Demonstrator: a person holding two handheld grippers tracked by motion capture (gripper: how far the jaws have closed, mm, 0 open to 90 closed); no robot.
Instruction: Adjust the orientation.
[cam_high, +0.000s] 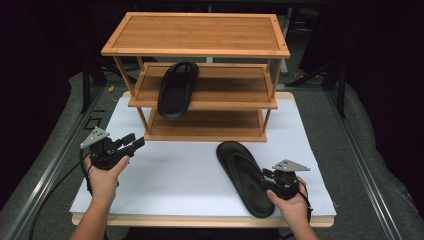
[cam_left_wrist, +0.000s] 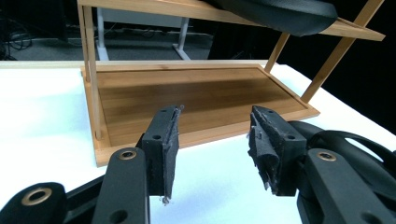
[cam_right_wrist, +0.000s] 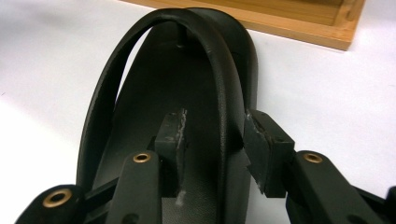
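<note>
Sandal in hand: a black flip-flop (cam_high: 243, 176) is lying sole-down on the white table top (cam_high: 180, 175), just in front of the rack, toe end pointing toward it
Right gripper (cam_high: 270, 180): its jaws are straddling the sandal's right edge and strap (cam_right_wrist: 227, 93), one inside on the footbed, one outside; whether the pads are pressing yet, I cannot tell
Left gripper (cam_high: 131, 141): hovering over the white top at the left, jaws spread with nothing between them
Rack: a three-tier bamboo shoe rack (cam_high: 197, 47) is standing at the far side, a second black sandal (cam_high: 176, 90) resting on its middle shelf and overhanging the front
Surroundings: grey padding is bordering the table, with the room behind lying in darkness
</note>
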